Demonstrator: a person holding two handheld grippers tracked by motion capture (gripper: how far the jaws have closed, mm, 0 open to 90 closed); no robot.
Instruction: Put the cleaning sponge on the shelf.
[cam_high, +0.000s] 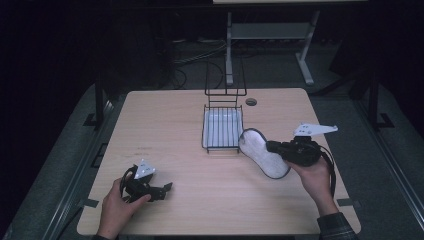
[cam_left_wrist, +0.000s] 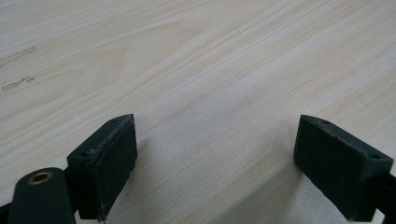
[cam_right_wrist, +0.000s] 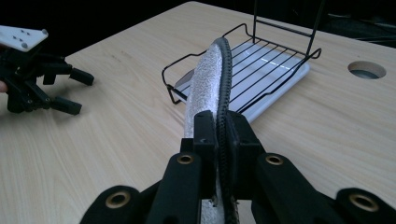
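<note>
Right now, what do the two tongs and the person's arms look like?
Both tongs are black. The left tongs and the right tongs each carry a pale three-cornered plate on top. The pads are flat dark blocks, with brass-ringed holes behind them. A dark checked sleeve covers the right wrist.

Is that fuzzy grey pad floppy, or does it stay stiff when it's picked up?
Probably fairly stiff: the fuzzy pad, pinched at one end by the right tool, juts out edge-up without drooping. It looks thin and likely light. Its black rim may help it keep shape.
</note>
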